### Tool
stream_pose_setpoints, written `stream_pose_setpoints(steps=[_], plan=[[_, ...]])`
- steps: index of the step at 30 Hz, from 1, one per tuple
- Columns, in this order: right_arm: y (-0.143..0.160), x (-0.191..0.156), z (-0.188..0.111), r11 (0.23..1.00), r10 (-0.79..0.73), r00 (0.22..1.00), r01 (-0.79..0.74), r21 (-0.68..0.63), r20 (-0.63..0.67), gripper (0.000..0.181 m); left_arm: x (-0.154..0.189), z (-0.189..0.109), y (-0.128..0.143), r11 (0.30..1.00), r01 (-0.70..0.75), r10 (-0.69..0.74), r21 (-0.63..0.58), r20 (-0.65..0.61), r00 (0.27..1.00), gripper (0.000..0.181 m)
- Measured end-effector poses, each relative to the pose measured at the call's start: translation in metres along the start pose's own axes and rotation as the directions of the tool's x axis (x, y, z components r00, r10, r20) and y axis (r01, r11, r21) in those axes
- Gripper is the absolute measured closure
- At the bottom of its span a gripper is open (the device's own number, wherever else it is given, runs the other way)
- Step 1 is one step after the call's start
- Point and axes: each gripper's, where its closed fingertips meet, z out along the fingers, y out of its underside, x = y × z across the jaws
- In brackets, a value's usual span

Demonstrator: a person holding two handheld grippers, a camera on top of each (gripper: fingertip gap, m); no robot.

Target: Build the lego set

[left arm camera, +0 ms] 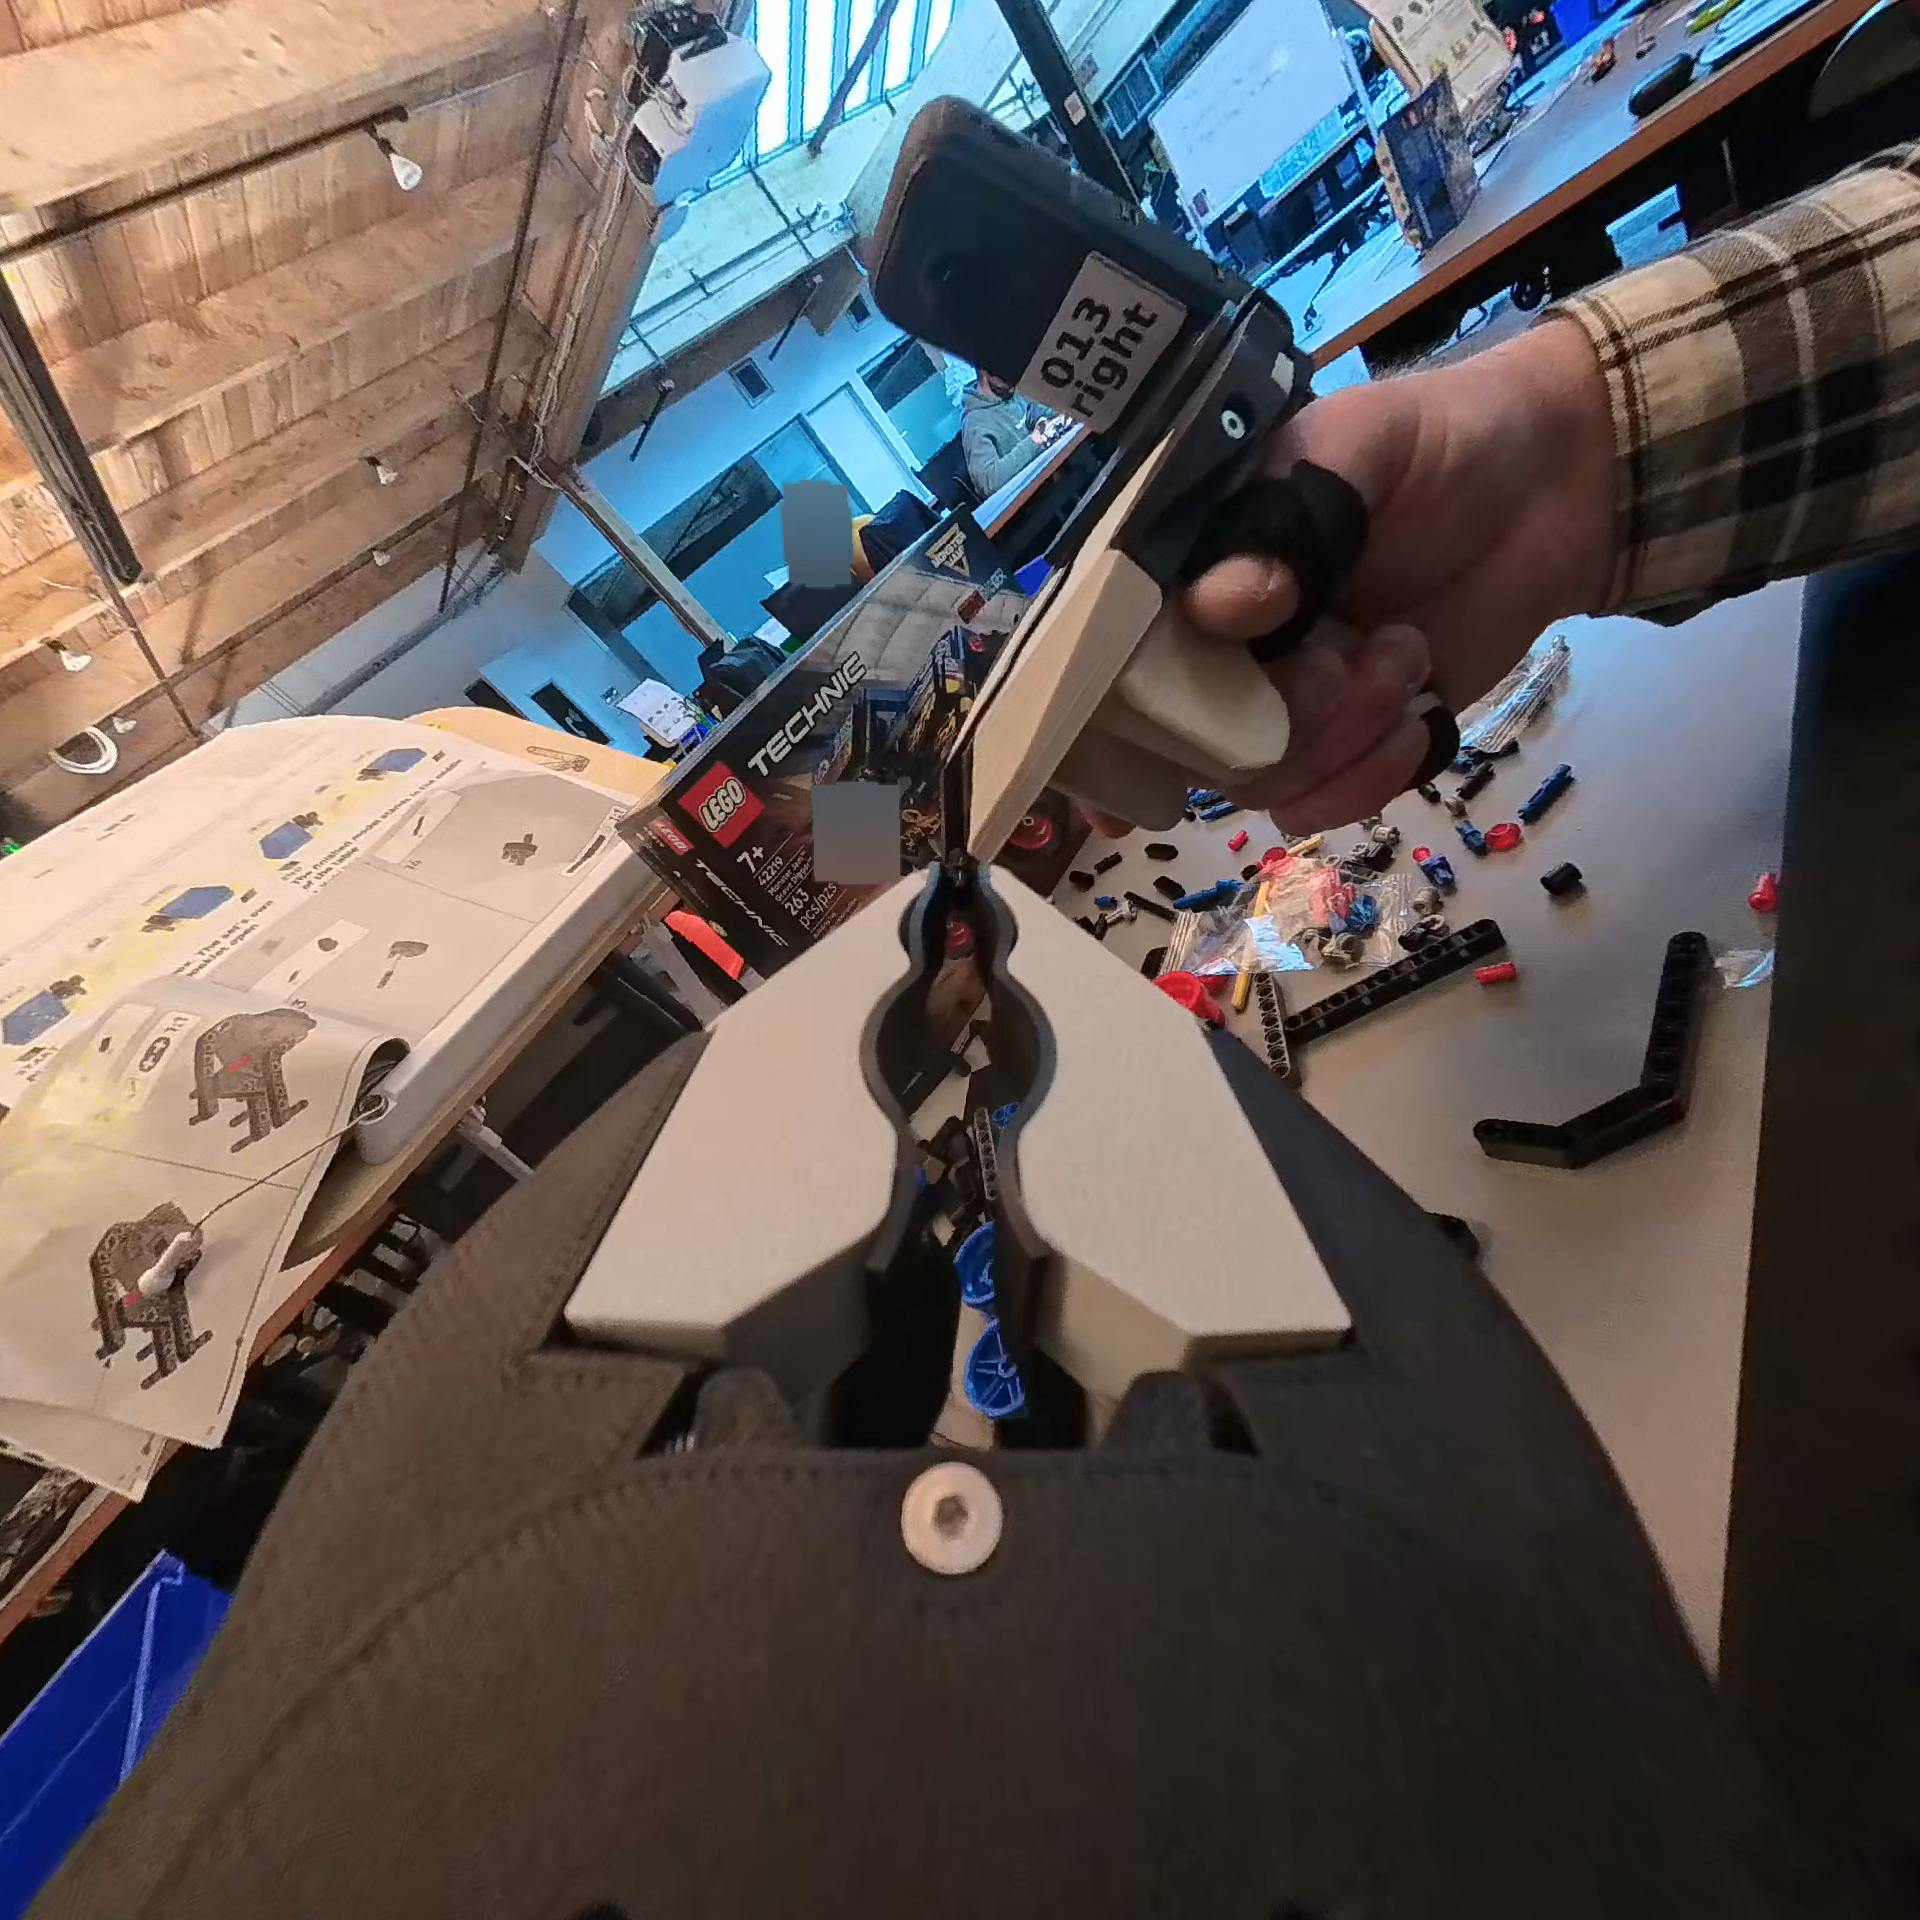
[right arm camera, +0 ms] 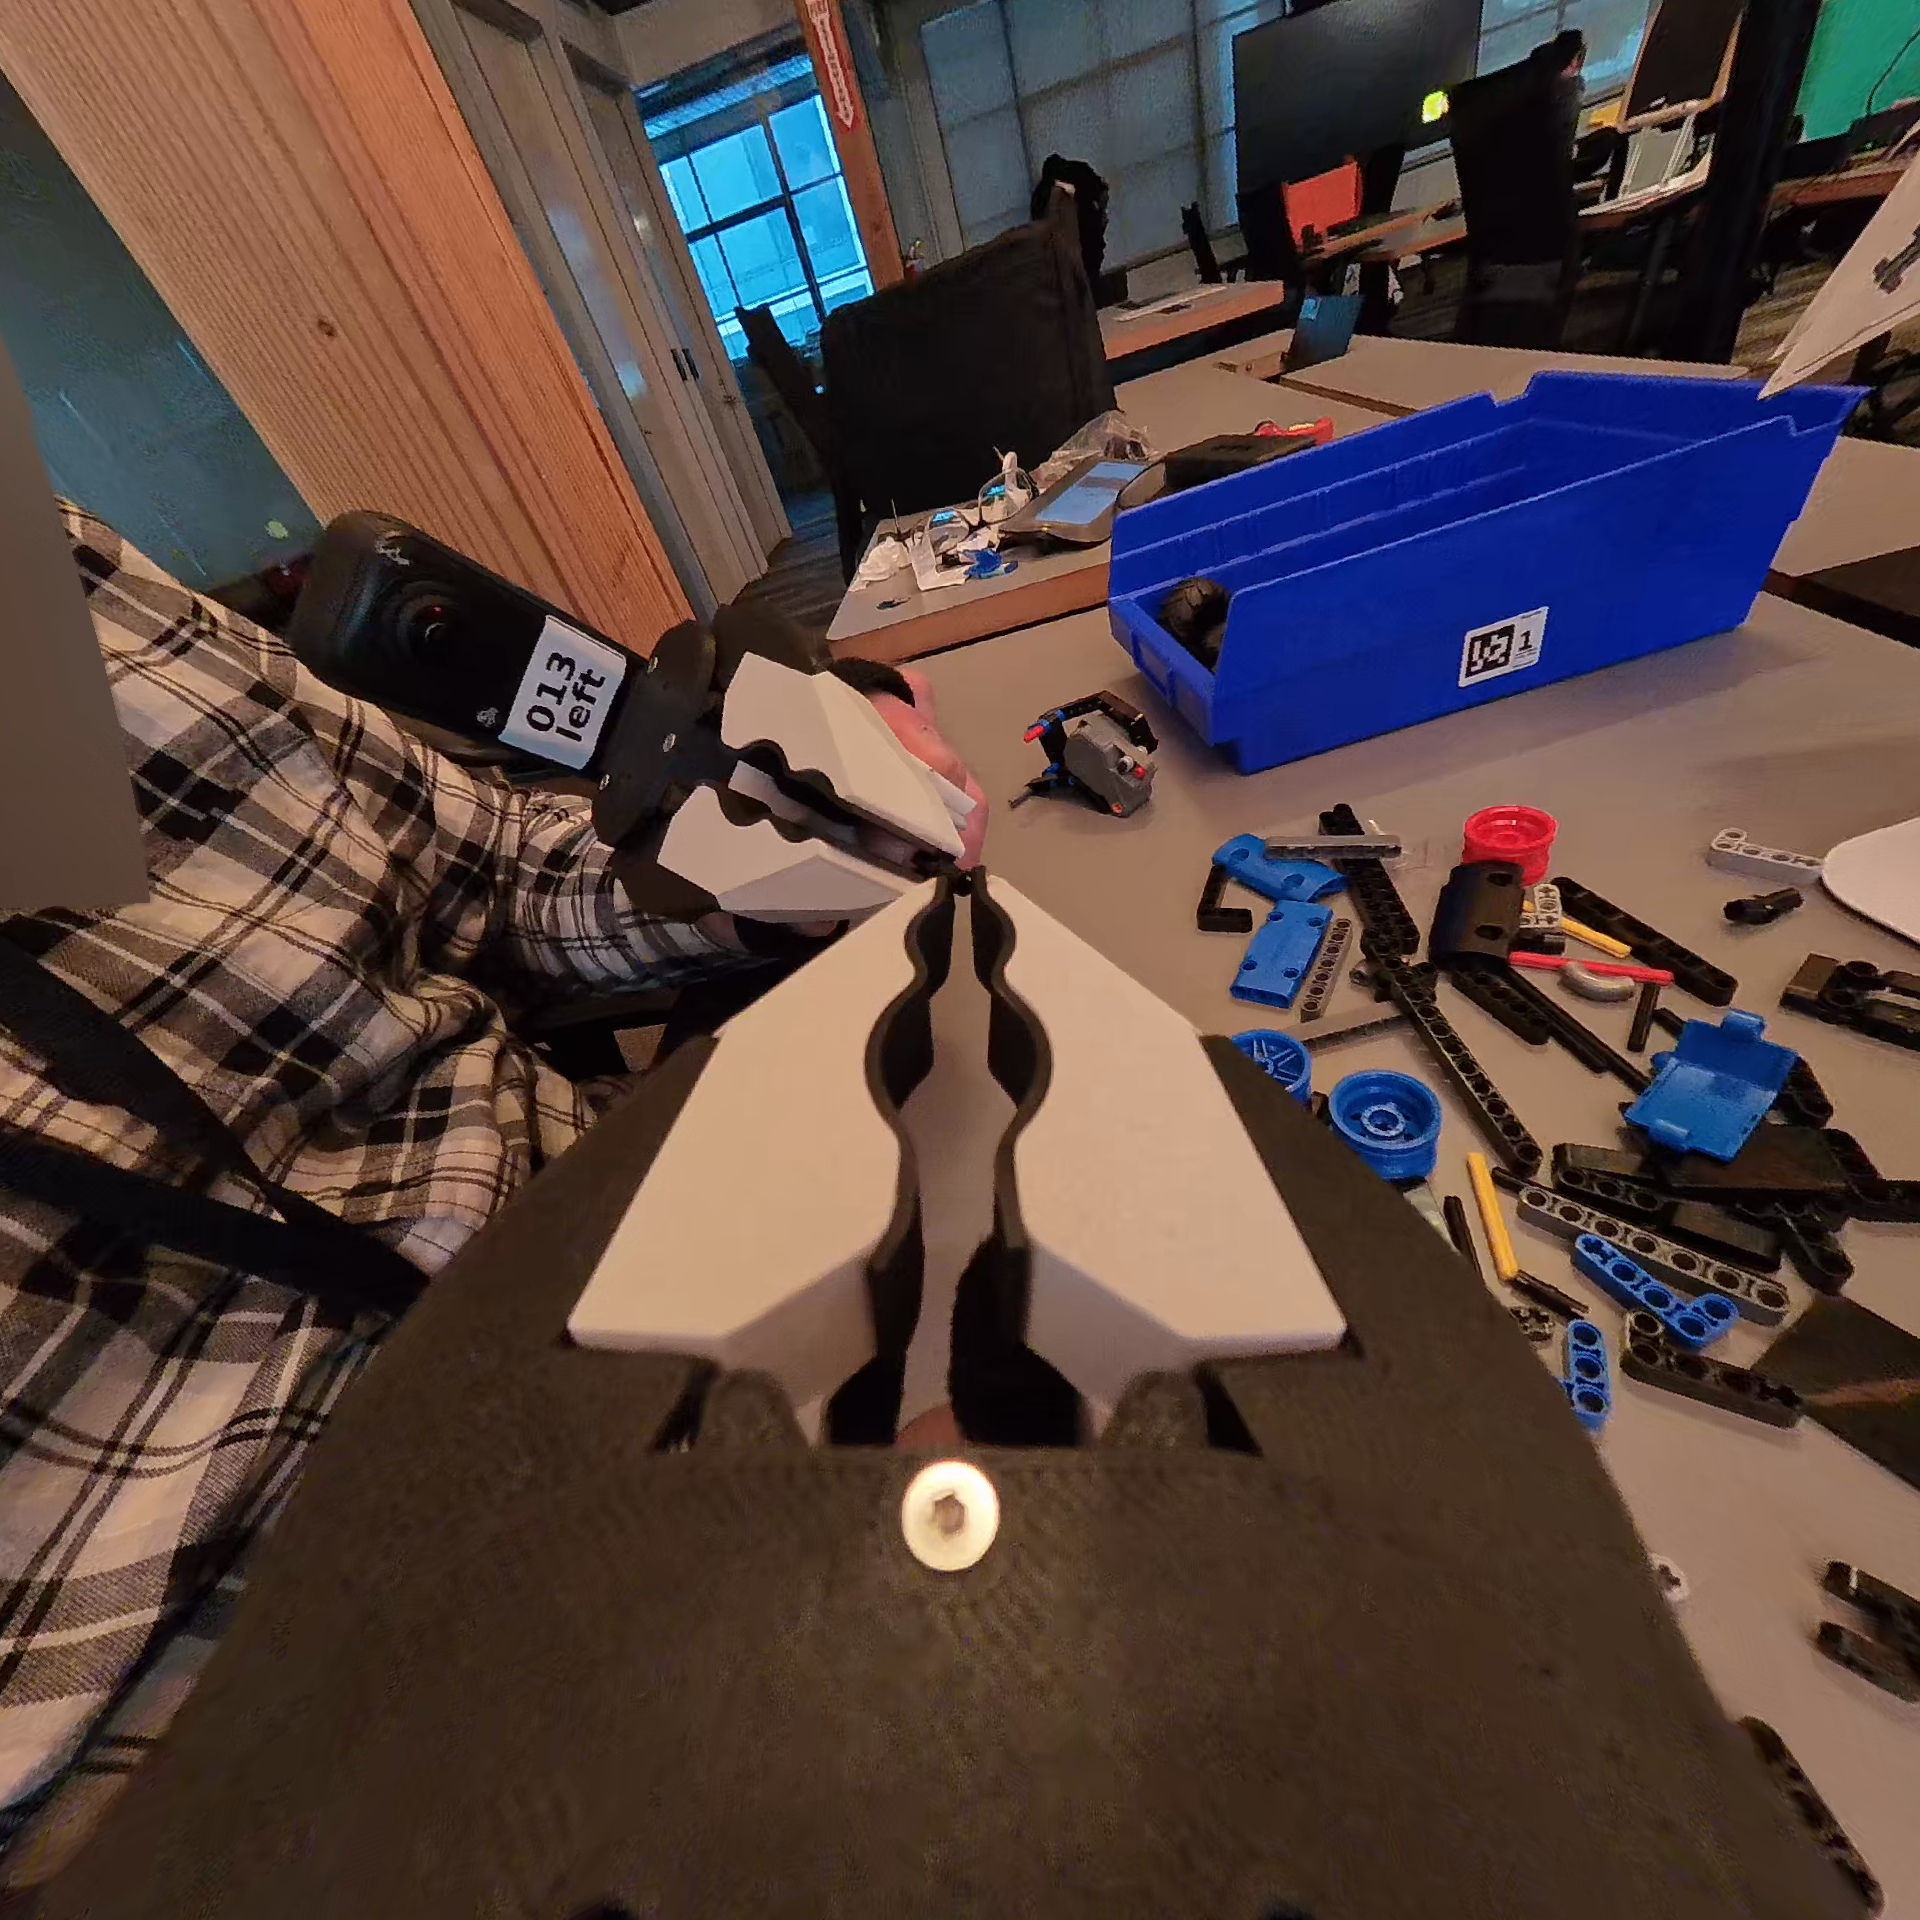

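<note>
Up close, 2 tools meet tip to tip above a cluttered grey surface.
Tabletop (right arm camera: 1351, 810): grey, strewn with loose building pieces on the right side of the right wrist view.
Blue bin (right arm camera: 1455, 561): long plastic tray at the far side of the tabletop, a white coded sticker on its near wall, a black wheel inside its near end.
Instruction sheet (left arm camera: 260, 935): open paper booklet lying at the left of the left wrist view, printed with assembly drawings.
Set box (left arm camera: 831, 800): dark carton standing just behind the meeting tool tips in the left wrist view.
Left tool (left arm camera: 954, 883): white fingers drawn together, tips clenched on a small black piece (left arm camera: 956, 871); the piece is too small to identify further.
Right tool (right arm camera: 961, 888): fingers likewise closed to a narrow wavy slit, tips nipping the same small black piece, touching the left tool's tips.
Hand (left arm camera: 1455, 582): wraps the right tool's handle, plaid sleeve behind it.
Motor assembly (right arm camera: 1096, 753): small grey and black sub-build, standing alone near the bin.
Loose pieces (right arm camera: 1507, 1039): black beams, blue panels, yellow and red axles heaped together.
Blue wheel hubs (right arm camera: 1382, 1122): 2, side by side beside a long black beam.
Red wheel hub (right arm camera: 1509, 840): near the heap's far edge.
</note>
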Motion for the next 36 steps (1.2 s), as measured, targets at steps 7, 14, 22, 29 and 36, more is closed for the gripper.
stream_pose_setpoints(steps=[7,14,22,29,36], plan=[[-0.004,-0.01,-0.001,0.998,0.037,0.996,-0.041,0.038,0.087,0.174,0.003,-0.005,-0.011,0.997,0.026,-0.023,0.073,-0.042,0.999,0.18],[-0.006,-0.031,-0.002,0.997,0.05,0.973,-0.064,0.053,0.224,0.178,0.014,-0.009,-0.023,0.991,0.015,-0.003,0.133,-0.096,0.995,0.179],[-0.006,-0.035,-0.002,0.995,0.066,0.967,-0.082,0.055,0.246,0.174,0.013,-0.012,-0.027,0.988,0.001,0.012,0.154,-0.08,0.997,0.179],[-0.006,-0.037,-0.003,0.996,0.038,0.969,-0.055,0.064,0.246,0.179,0.013,-0.012,-0.028,0.987,-0.007,0.019,0.158,-0.074,0.997,0.179],[-0.006,-0.031,-0.003,0.997,0.014,0.981,-0.028,0.069,0.195,0.178,0.01,-0.01,-0.022,0.99,0.02,-0.01,0.138,-0.071,0.997,0.178]])
